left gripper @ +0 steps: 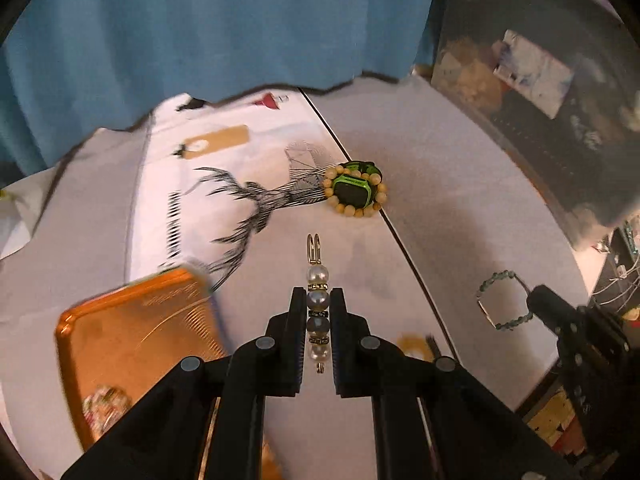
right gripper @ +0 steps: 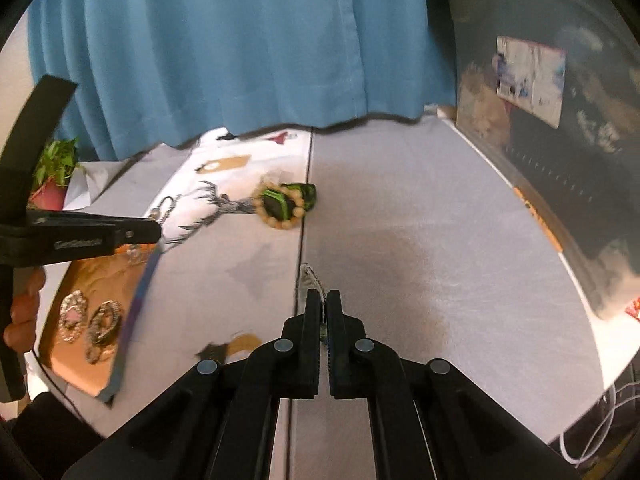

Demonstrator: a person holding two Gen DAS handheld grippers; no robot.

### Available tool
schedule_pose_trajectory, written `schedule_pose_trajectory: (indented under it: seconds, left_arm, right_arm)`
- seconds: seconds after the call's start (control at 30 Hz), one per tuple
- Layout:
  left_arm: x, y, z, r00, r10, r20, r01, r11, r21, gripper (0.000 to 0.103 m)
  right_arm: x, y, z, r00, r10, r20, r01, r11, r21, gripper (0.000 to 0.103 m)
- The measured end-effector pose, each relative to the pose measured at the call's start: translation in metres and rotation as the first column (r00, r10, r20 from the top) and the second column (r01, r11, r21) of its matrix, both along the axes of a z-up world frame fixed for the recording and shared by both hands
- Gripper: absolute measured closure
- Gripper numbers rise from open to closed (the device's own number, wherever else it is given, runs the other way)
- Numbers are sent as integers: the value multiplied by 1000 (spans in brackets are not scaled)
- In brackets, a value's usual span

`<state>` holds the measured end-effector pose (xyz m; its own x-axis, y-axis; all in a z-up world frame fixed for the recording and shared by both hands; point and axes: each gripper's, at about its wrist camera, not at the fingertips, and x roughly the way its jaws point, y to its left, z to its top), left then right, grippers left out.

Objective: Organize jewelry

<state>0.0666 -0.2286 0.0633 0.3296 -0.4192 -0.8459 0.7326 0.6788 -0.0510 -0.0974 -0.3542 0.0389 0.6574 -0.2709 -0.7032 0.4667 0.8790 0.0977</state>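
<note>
Spreading across both views is the grey-white table (right gripper: 420, 240), backed by a blue curtain (left gripper: 200, 32). At its left lies an orange tray (left gripper: 132, 336) with a few metallic brooches (right gripper: 90, 324) resting inside. Farther back, near the table's seam, a ring of cream beads (left gripper: 356, 192) circles a green watch (left gripper: 352, 190). The left gripper (left gripper: 319, 300) hangs above the table, its fingers pinching a pearl hair clip (left gripper: 318, 304) whose gold clasp pokes out past the tips. The right gripper (right gripper: 323, 300) has its fingers pressed nearly together on a thin green bead bracelet (left gripper: 502, 300), which dangles in a loop just off the fingertips.
</note>
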Motion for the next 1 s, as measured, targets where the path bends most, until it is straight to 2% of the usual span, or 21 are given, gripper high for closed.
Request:
schedule_pose_trajectory:
  seconds: [0.17,0.4,0.7,1.0]
  left_arm:
    - [-36,56,25,999,7,34,-5,999,-37,94]
    - [-95,141,44,997,22,79,-17,998,-63,94]
    - [-153,231,35,988,91,126,-84,995,-59,94]
    - [-183,273,25,983,129,133,-120,990,-69,94]
  right_arm:
    - [-24,46,25,1000,27,14,-27,999,-28,100]
    - [-59,117,37,996,93,10,-93,995,-34,100]
    - [-107,207,39,982,185,-29,-187,981,-54,100]
    - [-126,270,38,962,268,-54,-271,960,-66,100]
